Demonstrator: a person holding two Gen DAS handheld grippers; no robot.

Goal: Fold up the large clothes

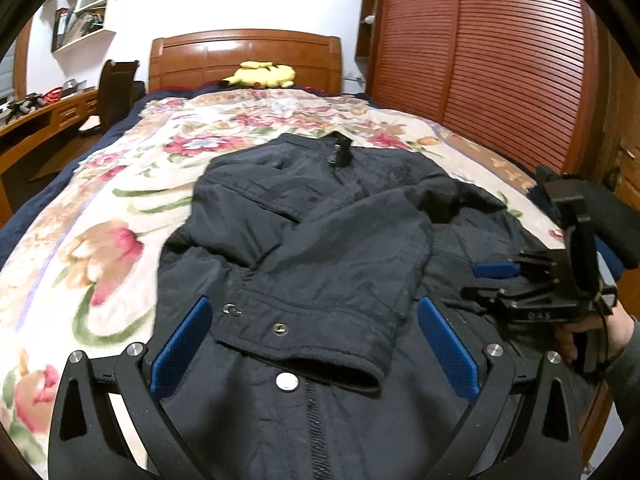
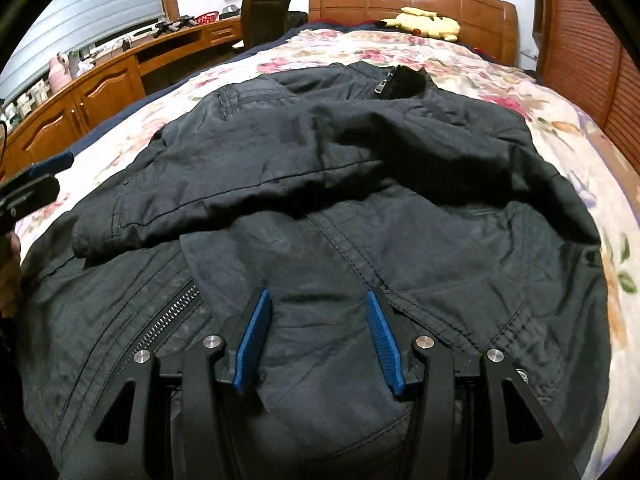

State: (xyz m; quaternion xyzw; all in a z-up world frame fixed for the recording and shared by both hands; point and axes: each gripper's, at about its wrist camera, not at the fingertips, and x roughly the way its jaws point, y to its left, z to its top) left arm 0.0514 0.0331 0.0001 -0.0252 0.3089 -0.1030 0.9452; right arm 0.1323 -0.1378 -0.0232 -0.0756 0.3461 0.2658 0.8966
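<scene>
A large black jacket (image 1: 320, 240) lies front up on the floral bedspread (image 1: 100, 220), collar toward the headboard. One sleeve is folded across its chest, cuff (image 1: 304, 336) near the zipper. My left gripper (image 1: 316, 344) is open, its blue pads on either side of that cuff just above it. The right gripper also shows at the right of the left wrist view (image 1: 492, 276), low over the jacket's right side. In the right wrist view the jacket (image 2: 320, 180) fills the frame, and my right gripper (image 2: 316, 328) is open over the lower front fabric, holding nothing.
A yellow plush toy (image 1: 262, 74) lies by the wooden headboard (image 1: 244, 56). A desk (image 2: 104, 80) and chair (image 2: 264, 16) stand left of the bed. A slatted wooden wardrobe (image 1: 480, 60) stands on the right. The bedspread (image 2: 440, 56) lies bare around the jacket.
</scene>
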